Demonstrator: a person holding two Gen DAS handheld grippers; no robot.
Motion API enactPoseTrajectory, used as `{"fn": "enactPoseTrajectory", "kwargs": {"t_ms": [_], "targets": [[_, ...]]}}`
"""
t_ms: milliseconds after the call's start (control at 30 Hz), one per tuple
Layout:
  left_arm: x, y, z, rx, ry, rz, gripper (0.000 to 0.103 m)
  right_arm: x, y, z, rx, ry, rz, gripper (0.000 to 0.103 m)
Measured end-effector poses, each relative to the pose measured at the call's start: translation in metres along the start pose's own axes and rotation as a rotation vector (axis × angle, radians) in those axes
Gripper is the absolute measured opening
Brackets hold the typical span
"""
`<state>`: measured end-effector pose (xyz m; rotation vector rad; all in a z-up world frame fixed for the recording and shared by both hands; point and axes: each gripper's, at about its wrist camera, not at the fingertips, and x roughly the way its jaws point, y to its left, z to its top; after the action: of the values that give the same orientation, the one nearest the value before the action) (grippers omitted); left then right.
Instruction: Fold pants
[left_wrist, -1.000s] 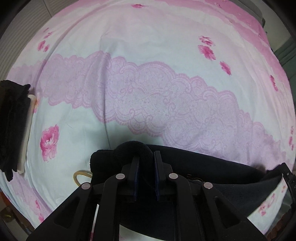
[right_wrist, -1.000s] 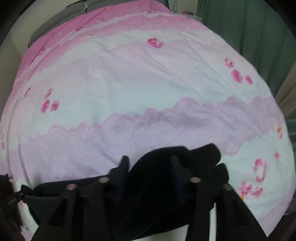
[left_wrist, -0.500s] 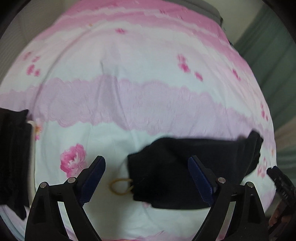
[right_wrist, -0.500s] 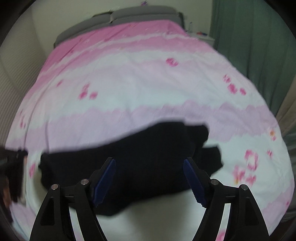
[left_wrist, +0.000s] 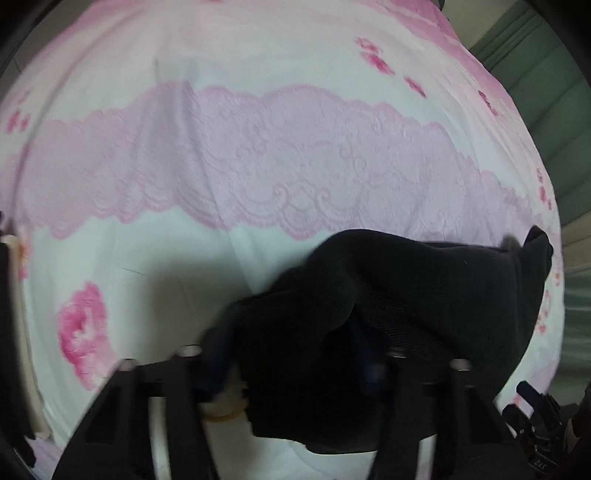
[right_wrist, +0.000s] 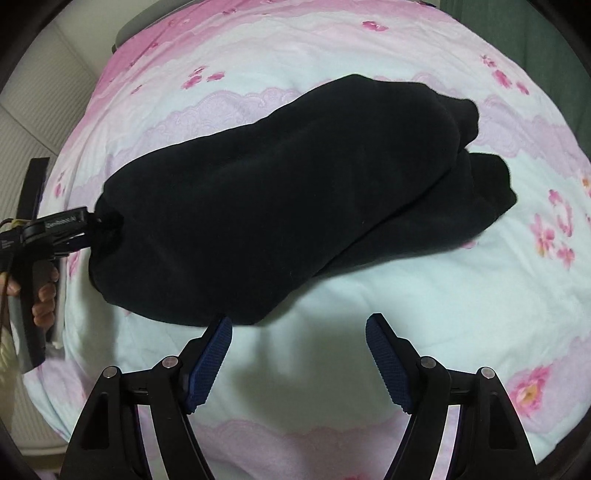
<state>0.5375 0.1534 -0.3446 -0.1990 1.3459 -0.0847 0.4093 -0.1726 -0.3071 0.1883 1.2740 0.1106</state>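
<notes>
Since half a second ago, my left gripper (left_wrist: 295, 354) has pushed into the black knit pants (right_wrist: 295, 192), fingers grasping the bunched fabric. Right gripper (right_wrist: 299, 354) hangs released at 6 o'clock. Only its view shows the soft folded bundle whole on the floral bedspread (right_wrist: 406, 295).

Pants (right_wrist: 280, 206) were matt black knit cloth, fuzzy, fine ribbing visible in left view. Bedsheet (right_wrist: 369, 295) was smooth cotton-like cloth, printed pink flowers and lace pattern, no shine. Right gripper (right_wrist: 299, 360) had matt black plastic arms, blue textured rubbery pads (right_wrist: 210, 363), small shiny metal pins.
</notes>
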Motion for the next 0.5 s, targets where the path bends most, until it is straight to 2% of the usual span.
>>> {"fn": "enactPoseTrajectory", "kwargs": {"t_ms": [67,167,267,400,500], "targets": [[-0.009,0.004,0.003,-0.027,-0.023,-0.022,0.040,0.007,-0.001,-0.001,-0.005,0.008,0.036,0.074],[-0.013,0.013,0.008,-0.075,-0.044,0.026,0.039,0.020,0.003,0.000,0.003,0.038,0.083,0.065],[-0.007,0.017,0.011,-0.096,-0.025,0.024,0.039,0.027,0.006,0.008,0.013,0.037,0.112,0.059],[0.000,0.007,0.008,-0.045,-0.009,0.073,0.040,0.026,0.017,0.026,-0.026,-0.002,0.177,0.059],[-0.002,0.008,0.009,-0.064,-0.007,0.070,0.040,0.037,0.018,0.037,-0.028,0.016,0.225,0.059]]}}
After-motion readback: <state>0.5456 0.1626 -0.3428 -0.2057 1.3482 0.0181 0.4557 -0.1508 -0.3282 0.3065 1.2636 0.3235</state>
